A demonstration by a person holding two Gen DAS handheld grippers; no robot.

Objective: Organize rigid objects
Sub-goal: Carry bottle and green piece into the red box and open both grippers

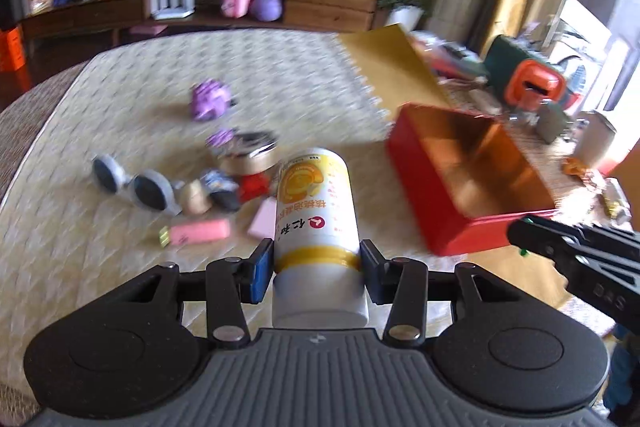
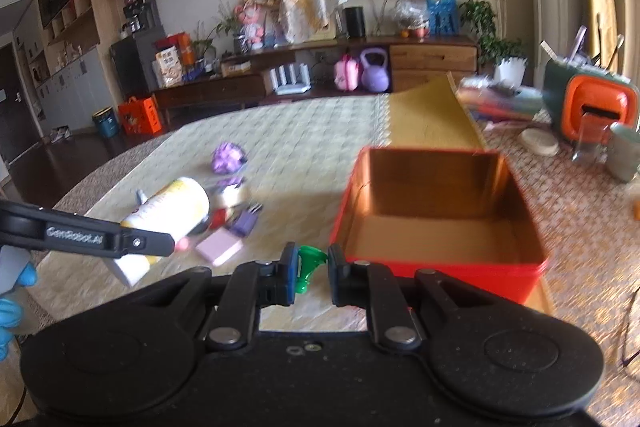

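Barely begun — the red box (image 2: 440, 263) looks empty; left gripper (image 1: 316, 263) clamps the bottle (image 1: 316, 199), right gripper (image 2: 312, 271) pinches a green piece (image 2: 310, 267), with clutter (image 1: 200, 195) waiting at ten o'clock.

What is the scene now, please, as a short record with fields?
left tongs: shut on bottle, held above the table
right tongs: hold green piece, beside the box
box: red, open, nothing seen inside
table: pale woven cover
loose items: sunglasses, round tin, pink block, purple toy
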